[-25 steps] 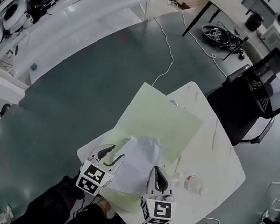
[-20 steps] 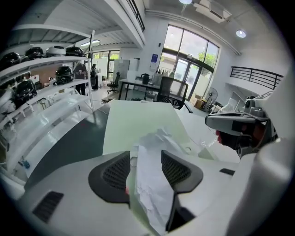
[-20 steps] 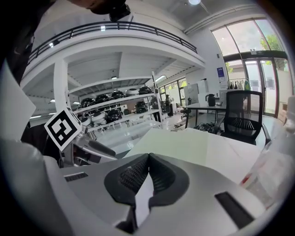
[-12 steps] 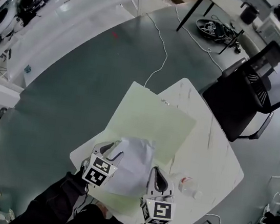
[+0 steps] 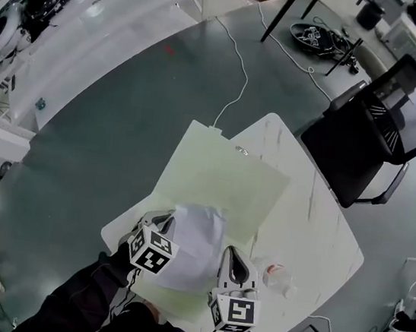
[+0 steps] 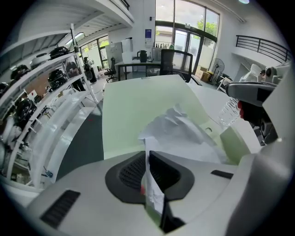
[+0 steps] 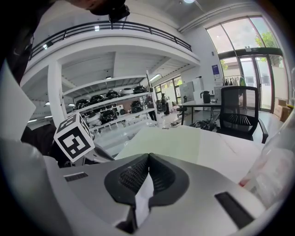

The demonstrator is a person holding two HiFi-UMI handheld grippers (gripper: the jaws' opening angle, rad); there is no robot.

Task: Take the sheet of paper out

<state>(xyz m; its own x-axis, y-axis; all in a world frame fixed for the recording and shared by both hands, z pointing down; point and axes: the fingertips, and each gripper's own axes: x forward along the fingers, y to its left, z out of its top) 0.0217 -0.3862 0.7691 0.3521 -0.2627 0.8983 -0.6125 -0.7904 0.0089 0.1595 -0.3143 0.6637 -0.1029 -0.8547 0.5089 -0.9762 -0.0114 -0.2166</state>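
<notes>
The left tongs [image 6: 148, 159] have just been closing and pinch the near edge of the crumpled sheet of paper [image 5: 200, 233]. The right tongs [image 7: 146, 161] are clamped on what looks like its other edge. The sheet lies on the open pale-green folder [image 5: 229, 176] on the surface [image 5: 320, 239], so the grasp seems made; next, draw it clear without tearing.

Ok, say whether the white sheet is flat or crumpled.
Crumpled: the white sheet rises in creased folds over the green folder.

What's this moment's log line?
left tongs: just closed on crumpled white paper sheet | right tongs: shut on same sheet | sheet: over pale green plastic folder
</notes>
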